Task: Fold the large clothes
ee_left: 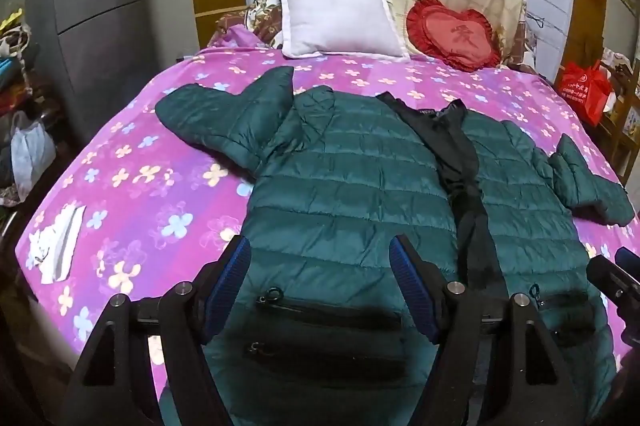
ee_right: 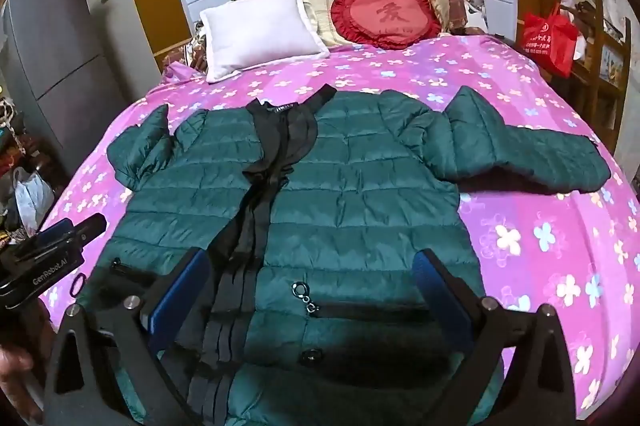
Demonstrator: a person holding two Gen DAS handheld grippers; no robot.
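A dark green quilted jacket (ee_left: pixel 352 186) lies face up and spread flat on the purple flowered bed (ee_left: pixel 152 186), sleeves out to both sides, a black lining strip (ee_left: pixel 468 202) down its open front. My left gripper (ee_left: pixel 320 254) is open above the jacket's left lower panel, near a zip pocket (ee_left: pixel 328 310). My right gripper (ee_right: pixel 312 266) is open above the jacket (ee_right: pixel 360 194) near its right pocket (ee_right: pixel 372 312) and hem. The left gripper's body (ee_right: pixel 44 262) shows at the left edge of the right wrist view. Neither holds anything.
A white pillow (ee_left: pixel 340 18) and a red heart cushion (ee_left: pixel 454 34) lie at the bed's head. White folded paper (ee_left: pixel 56 246) lies on the bed's left. A grey fridge (ee_left: pixel 92 6) stands left, a red bag (ee_left: pixel 584 90) on a wooden shelf right.
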